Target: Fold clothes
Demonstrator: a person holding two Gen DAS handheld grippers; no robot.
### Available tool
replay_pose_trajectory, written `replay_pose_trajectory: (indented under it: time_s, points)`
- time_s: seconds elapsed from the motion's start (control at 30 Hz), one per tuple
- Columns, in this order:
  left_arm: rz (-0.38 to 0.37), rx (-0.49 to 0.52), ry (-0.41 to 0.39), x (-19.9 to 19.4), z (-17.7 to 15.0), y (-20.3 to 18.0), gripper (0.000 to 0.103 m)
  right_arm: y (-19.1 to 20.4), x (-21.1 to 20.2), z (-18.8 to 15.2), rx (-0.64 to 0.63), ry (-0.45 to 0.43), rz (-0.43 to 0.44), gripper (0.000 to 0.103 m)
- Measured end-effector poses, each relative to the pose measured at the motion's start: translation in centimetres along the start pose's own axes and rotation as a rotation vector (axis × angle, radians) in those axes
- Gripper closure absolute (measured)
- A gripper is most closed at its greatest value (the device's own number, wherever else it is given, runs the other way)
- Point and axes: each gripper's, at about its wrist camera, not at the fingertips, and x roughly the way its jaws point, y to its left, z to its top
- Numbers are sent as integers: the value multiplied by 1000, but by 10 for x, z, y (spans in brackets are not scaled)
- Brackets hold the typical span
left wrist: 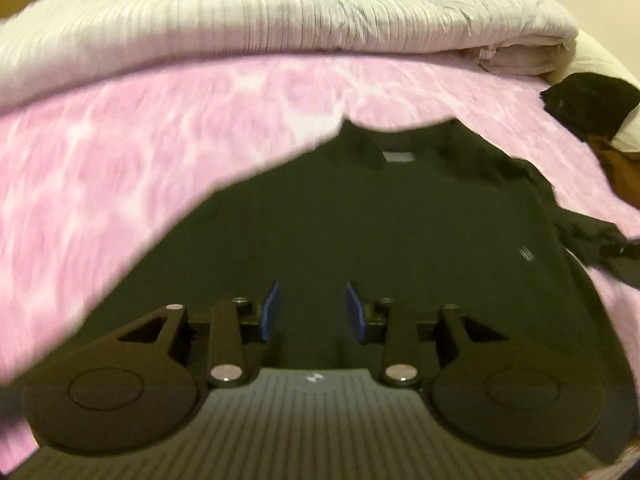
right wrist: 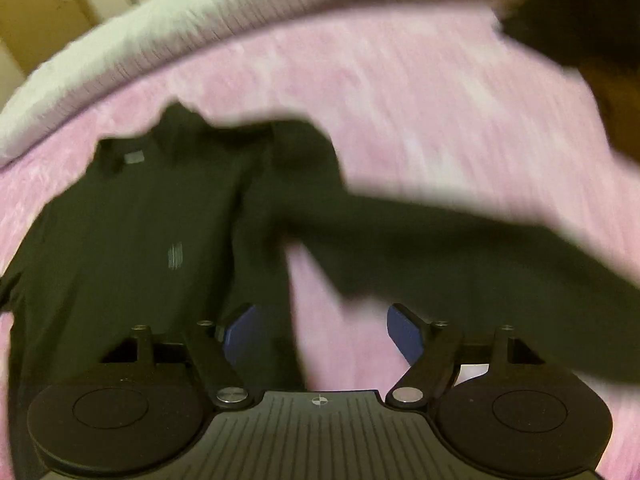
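One dark long-sleeved top lies spread on the pink bedspread, collar and pale neck label at the far end from both tools, its body directly ahead of and beneath the left hand-held gripper. That gripper's blue pads stand parted with only dark cloth showing between them, gripping nothing. The right hand-held gripper is also parted, wider, and empty; its left pad sits over the garment's side edge, its right pad over bare pink cover, and the long sleeve runs out ahead of it to the right. The likeliest trouble, I judge, is a pinch that catches only the top layer, or bedspread along with it, so the fold drags crooked. Both views are smeared, so edges are hard to place. Beyond lie a folded pale quilt and a separate dark heap at far right, which could get swept in.
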Motion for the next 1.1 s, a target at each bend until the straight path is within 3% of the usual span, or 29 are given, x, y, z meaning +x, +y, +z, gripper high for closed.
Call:
replay_pose_trajectory:
  time_s: [0.17,0.3,0.5,0.63,0.67,0.7,0.73,0.77,0.8,0.87,1.1]
  points:
    - [24,50,19,55,50,14,72,17,47,60,-221,-43,29,28]
    - [30,88,44,83,69,29,73,31,89,92,-414,-53,39,28]
    - [65,119,56,102,77,52,72,26,123,119,-503,-28,116,28]
    - [52,145,152,131,74,59,71,24,145,135,-561,-12,166,28]
    - [52,151,136,132,71,59,71,26,146,135,-570,-9,174,28]
    - [50,157,120,132,69,59,74,28,146,135,-580,-7,182,32]
    - [41,156,114,131,69,59,82,31,147,136,-589,-5,190,54]
    - [33,156,106,130,70,59,99,33,148,136,-598,-3,197,79]
    - [49,164,86,128,70,57,99,35,149,136,-608,-1,205,91]
    - [76,167,43,123,76,59,100,40,149,137,-623,-5,221,96]
    - [155,135,-116,108,113,77,99,39,137,177,-530,-154,206,97]
